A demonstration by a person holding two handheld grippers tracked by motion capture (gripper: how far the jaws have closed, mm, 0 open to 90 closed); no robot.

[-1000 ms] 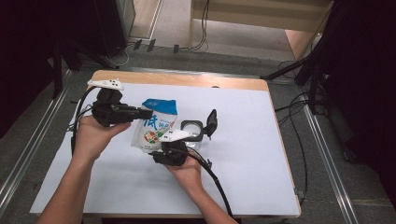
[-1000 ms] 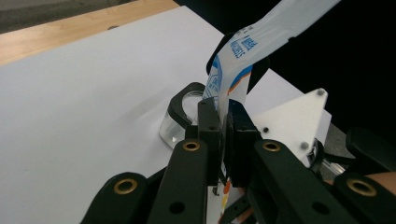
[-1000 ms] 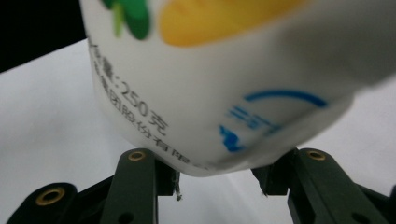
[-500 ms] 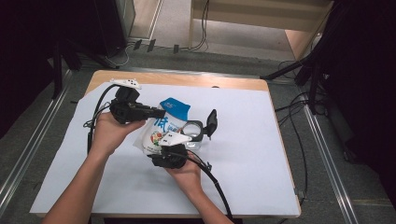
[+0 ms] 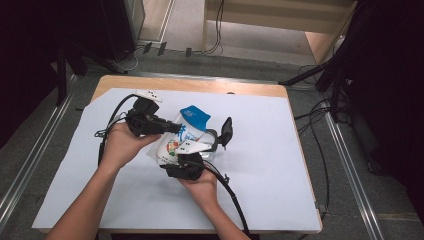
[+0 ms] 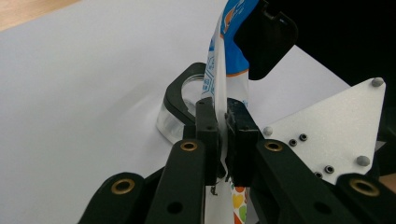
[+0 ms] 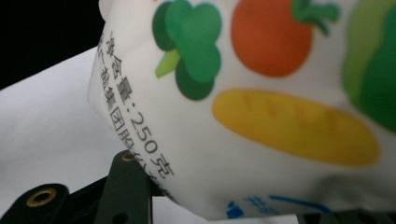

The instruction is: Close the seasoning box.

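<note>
One pouch point(image 5: 186, 134), one cup point(image 6: 180, 114), two tools

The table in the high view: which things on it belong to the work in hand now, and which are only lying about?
In use:
- snack bag, white and blue with printed vegetables
- left gripper, shut on the bag's edge
- right gripper, jaws around the bag's lower part
- clear round container, under the bag

Lying about:
- white sheet covering the table
- cables on the floor
</note>
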